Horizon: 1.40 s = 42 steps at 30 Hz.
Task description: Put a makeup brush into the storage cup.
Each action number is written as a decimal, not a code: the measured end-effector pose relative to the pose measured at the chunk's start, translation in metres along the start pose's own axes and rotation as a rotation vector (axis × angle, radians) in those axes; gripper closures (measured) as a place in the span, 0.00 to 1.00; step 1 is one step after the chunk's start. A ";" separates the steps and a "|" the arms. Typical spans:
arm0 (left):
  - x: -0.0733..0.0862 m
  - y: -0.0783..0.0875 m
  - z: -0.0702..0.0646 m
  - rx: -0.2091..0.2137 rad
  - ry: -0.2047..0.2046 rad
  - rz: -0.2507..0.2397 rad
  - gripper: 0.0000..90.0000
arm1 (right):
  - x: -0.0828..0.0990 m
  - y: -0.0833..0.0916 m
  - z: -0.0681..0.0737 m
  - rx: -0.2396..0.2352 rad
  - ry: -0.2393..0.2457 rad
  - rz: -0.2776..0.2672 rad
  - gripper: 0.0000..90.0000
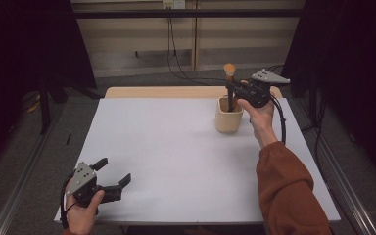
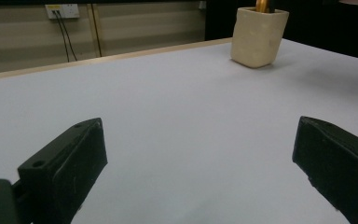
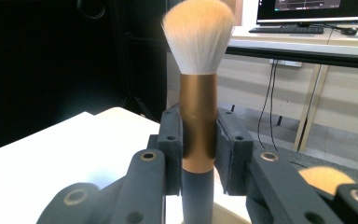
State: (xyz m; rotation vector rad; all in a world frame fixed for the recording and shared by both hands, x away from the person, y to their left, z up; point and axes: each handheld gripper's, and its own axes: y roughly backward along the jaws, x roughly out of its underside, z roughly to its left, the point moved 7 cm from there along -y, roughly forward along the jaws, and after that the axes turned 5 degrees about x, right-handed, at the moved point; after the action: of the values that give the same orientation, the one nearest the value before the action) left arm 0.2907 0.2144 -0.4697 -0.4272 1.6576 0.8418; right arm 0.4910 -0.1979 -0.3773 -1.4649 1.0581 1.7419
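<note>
A makeup brush (image 1: 230, 78) with an orange-tipped tuft, a bronze ferrule (image 3: 198, 126) and a dark handle stands upright, its lower end inside a cream cup (image 1: 228, 115) at the table's far right. My right gripper (image 1: 233, 89) is shut on the brush, its pads (image 3: 172, 140) pressing the ferrule from both sides. My left gripper (image 1: 113, 172) rests at the table's near left corner, jaws open with nothing between them. The left gripper view shows the cup (image 2: 258, 37) far off past bare tabletop.
The white table (image 1: 176, 156) has a wooden strip (image 1: 161, 92) along its far edge. Cables (image 1: 176, 49) hang down the back wall. A second blurred orange tuft (image 3: 326, 179) shows low in the right gripper view. A monitor and keyboard (image 3: 307, 14) stand on a desk behind.
</note>
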 end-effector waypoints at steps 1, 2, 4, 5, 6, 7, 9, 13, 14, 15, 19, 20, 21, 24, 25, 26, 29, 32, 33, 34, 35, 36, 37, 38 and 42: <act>0.000 0.000 0.000 0.000 0.003 0.001 0.03 | 0.002 0.000 -0.001 0.001 -0.003 0.006 0.82; 0.000 0.000 -0.001 0.000 0.001 -0.001 0.03 | 0.003 -0.001 -0.002 0.001 -0.001 0.010 0.82; 0.000 0.000 0.000 0.000 0.001 -0.002 0.03 | 0.006 0.000 -0.003 -0.002 -0.001 0.013 0.82; 0.000 0.000 0.000 -0.001 -0.002 -0.001 0.03 | 0.007 0.000 -0.003 -0.001 0.001 0.017 0.82; 0.000 0.000 0.000 -0.001 -0.002 0.001 0.03 | 0.008 0.000 -0.003 -0.002 0.003 0.019 0.82; 0.000 0.000 0.000 -0.002 0.000 -0.001 0.03 | 0.010 0.000 -0.004 0.000 -0.001 0.021 0.82; 0.000 0.000 0.000 -0.001 -0.001 -0.001 0.03 | 0.013 0.001 -0.005 0.001 -0.006 0.019 0.82; 0.000 -0.001 -0.002 0.017 -0.008 0.008 0.03 | 0.023 0.002 -0.004 0.000 -0.004 0.035 0.82; 0.000 -0.001 -0.002 0.018 -0.008 0.008 0.03 | 0.024 0.003 -0.004 -0.001 -0.008 0.034 0.82; 0.000 -0.001 -0.003 0.016 -0.009 0.010 0.03 | 0.025 0.003 -0.005 -0.001 -0.009 0.030 0.82; 0.000 -0.001 -0.003 0.013 -0.013 0.009 0.03 | 0.032 0.002 -0.005 0.003 -0.001 0.049 0.82; 0.000 -0.001 -0.003 0.013 -0.013 0.009 0.03 | 0.034 0.002 -0.005 0.000 -0.001 0.051 0.82; 0.000 -0.001 -0.003 0.013 -0.013 0.009 0.03 | 0.035 0.002 -0.006 0.004 -0.004 0.053 0.82; 0.000 -0.001 -0.003 0.013 -0.014 0.008 0.03 | 0.039 0.001 -0.006 0.005 -0.010 0.057 0.82; 0.000 -0.001 -0.003 0.014 -0.014 0.008 0.03 | 0.040 0.001 -0.006 0.005 -0.007 0.060 0.82; 0.000 -0.001 -0.003 0.014 -0.010 0.007 0.03 | 0.040 0.001 -0.006 0.005 -0.005 0.063 0.82; 0.000 -0.001 -0.003 0.013 -0.010 0.008 0.03 | 0.041 -0.001 -0.005 0.004 -0.004 0.066 0.82; 0.000 -0.001 -0.003 0.016 -0.013 0.009 0.03 | 0.044 -0.001 -0.005 0.003 -0.001 0.075 0.82; 0.000 -0.001 -0.003 0.017 -0.014 0.011 0.03 | 0.045 -0.001 -0.005 0.001 -0.002 0.078 0.82; 0.000 -0.001 -0.003 0.017 -0.014 0.012 0.03 | 0.046 -0.001 -0.005 0.000 -0.007 0.081 0.82; 0.000 -0.001 -0.003 0.017 -0.014 0.011 0.03 | 0.047 -0.002 -0.005 0.002 -0.008 0.087 0.82; 0.000 -0.001 -0.003 0.017 -0.016 0.012 0.03 | 0.048 -0.002 -0.005 0.003 -0.007 0.092 0.82; 0.000 -0.001 -0.003 0.017 -0.017 0.011 0.03 | 0.049 -0.002 -0.005 0.004 0.000 0.097 0.82; 0.000 -0.001 -0.003 0.017 -0.015 0.011 0.03 | 0.049 -0.002 -0.004 0.000 0.004 0.099 0.82; 0.000 -0.001 -0.003 0.016 -0.015 0.011 0.03 | 0.053 -0.001 -0.003 0.003 0.003 0.105 0.82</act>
State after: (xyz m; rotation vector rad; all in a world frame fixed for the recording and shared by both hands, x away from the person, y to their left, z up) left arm 0.2893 0.2115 -0.4694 -0.4004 1.6528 0.8374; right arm 0.4835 -0.2017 -0.4295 -1.4337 1.1570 1.8101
